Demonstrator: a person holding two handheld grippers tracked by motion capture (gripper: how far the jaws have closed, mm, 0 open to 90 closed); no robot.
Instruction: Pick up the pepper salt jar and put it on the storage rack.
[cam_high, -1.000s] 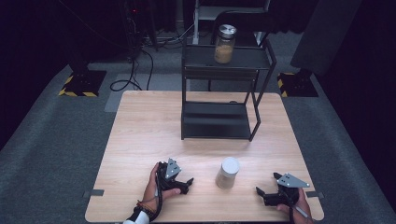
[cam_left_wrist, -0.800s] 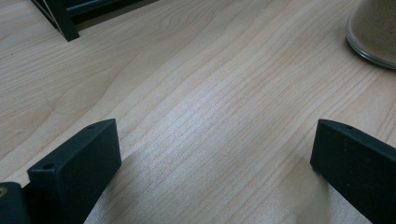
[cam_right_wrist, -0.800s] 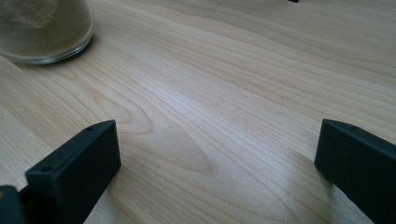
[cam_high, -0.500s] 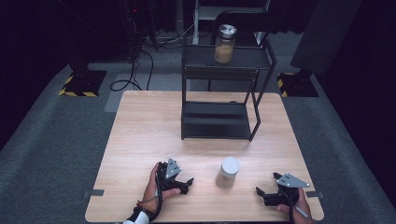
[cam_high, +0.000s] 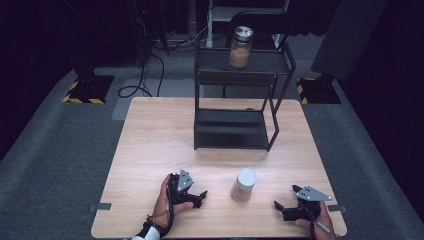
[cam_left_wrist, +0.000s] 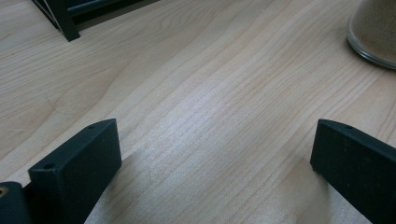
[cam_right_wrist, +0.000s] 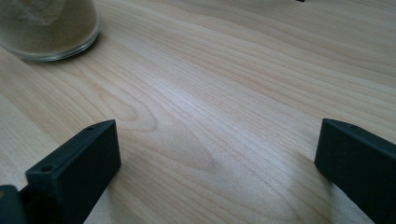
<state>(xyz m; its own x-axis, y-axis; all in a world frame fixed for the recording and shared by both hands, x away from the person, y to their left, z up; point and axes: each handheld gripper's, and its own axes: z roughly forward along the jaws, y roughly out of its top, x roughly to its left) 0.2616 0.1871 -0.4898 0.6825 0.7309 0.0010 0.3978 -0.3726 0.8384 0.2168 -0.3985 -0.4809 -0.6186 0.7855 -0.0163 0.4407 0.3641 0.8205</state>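
Pale wood worktop (cam_high: 150, 150) carries a black rack (cam_high: 235, 125) at its far side. Near the front edge a white-lidded jar (cam_high: 244, 185) stands between the left gripper (cam_high: 197, 196) and right gripper (cam_high: 284, 206), both resting with jaws wide and empty. Another jar (cam_high: 240, 47) stands on the rack's upper shelf.

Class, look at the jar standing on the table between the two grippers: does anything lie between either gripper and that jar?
Nothing visible does. Bare wood separates the left gripper from the jar, and likewise the right gripper. Both grippers have their jaws open, and the black rack stands farther back.
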